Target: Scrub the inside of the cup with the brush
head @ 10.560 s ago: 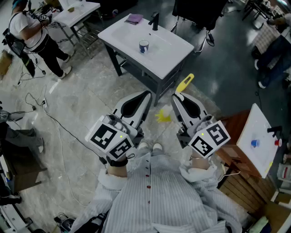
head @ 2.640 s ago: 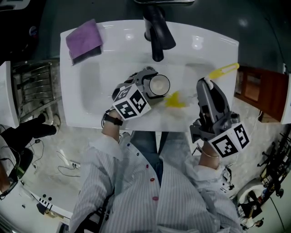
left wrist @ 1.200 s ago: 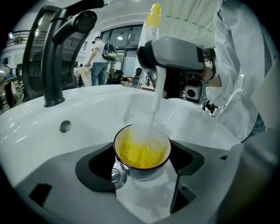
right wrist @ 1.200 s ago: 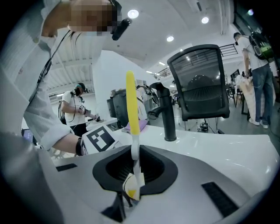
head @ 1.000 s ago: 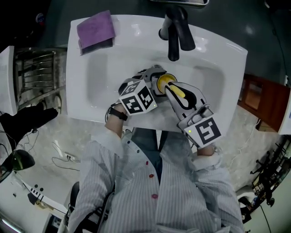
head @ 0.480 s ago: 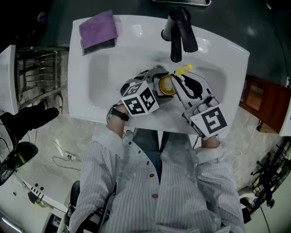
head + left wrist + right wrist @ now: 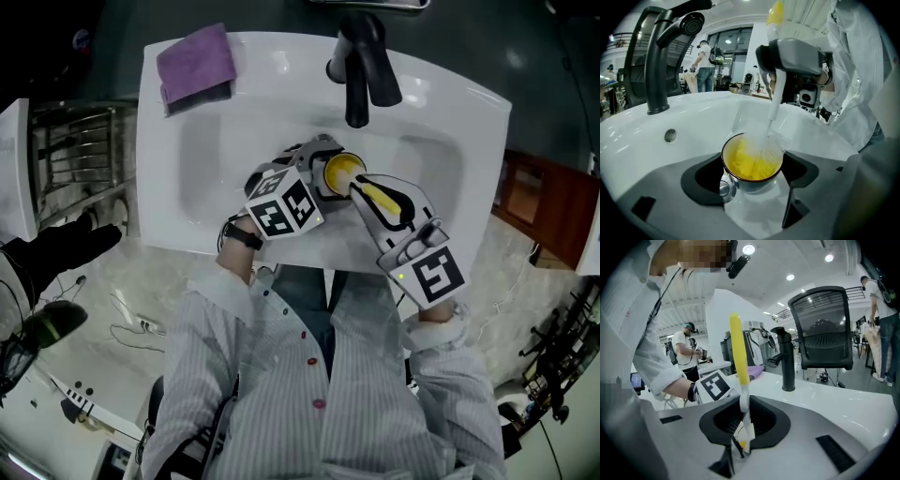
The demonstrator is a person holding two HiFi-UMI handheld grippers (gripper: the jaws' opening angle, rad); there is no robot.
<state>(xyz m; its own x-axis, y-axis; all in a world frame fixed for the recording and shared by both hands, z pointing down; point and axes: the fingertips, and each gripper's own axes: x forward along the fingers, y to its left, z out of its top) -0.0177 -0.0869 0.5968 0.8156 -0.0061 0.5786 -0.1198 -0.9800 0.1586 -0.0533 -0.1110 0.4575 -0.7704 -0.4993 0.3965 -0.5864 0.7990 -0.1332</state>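
Note:
A white cup (image 7: 334,165) with a dark rim is held over the sink basin (image 7: 234,141), and my left gripper (image 7: 323,173) is shut on it. In the left gripper view the cup (image 7: 751,182) sits between the jaws of my left gripper (image 7: 752,187), and the yellow and white bristles (image 7: 754,161) of the brush fill it. My right gripper (image 7: 367,192) is shut on the brush's stem, with the yellow handle (image 7: 380,199) lying along it. In the right gripper view the handle (image 7: 738,352) stands upright above my right gripper (image 7: 740,446).
A black faucet (image 7: 361,66) stands at the back of the sink, just beyond the cup. A purple cloth (image 7: 195,62) lies on the sink's back left corner. A wire rack (image 7: 75,169) stands to the left. In the right gripper view a black chair (image 7: 825,329) stands behind.
The brush went from outside the cup into it. Over the last half second its handle swung from pointing at the faucet back toward me, bristles staying in the cup. The left gripper held still.

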